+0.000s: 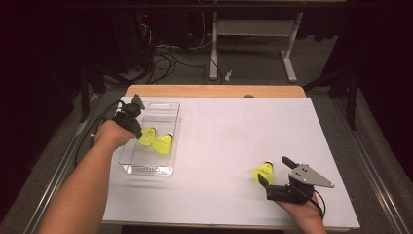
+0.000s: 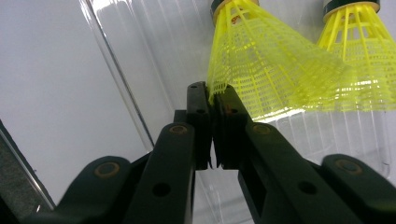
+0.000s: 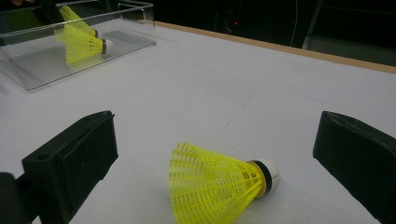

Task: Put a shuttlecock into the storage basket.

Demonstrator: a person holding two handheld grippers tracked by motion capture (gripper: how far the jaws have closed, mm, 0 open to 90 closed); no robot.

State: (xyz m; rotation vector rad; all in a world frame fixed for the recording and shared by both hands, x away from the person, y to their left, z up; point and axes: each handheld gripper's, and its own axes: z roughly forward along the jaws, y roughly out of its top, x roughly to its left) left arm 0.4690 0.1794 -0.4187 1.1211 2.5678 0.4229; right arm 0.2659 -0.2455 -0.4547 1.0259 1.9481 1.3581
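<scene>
The left tongs (image 2: 212, 100) are pinched shut on the skirt edge of a yellow shuttlecock (image 2: 261, 60) inside the clear tray (image 1: 127, 155); the left gripper view shows this grip, while in the high view the hand covers it. A second shuttlecock (image 2: 357, 56) lies just beside it, its cork cut off at the upper right. The right tongs (image 1: 276, 169) stand wide open around a third shuttlecock (image 3: 215, 186) lying on its side on the white bench (image 1: 219, 146), at lower right of the high view, touching neither jaw.

3 yellow mesh shuttlecocks (image 1: 264, 172) with white, black-banded corks, clear tray (image 1: 168, 109), white table (image 1: 234, 141), black grippers (image 1: 276, 179)
</scene>
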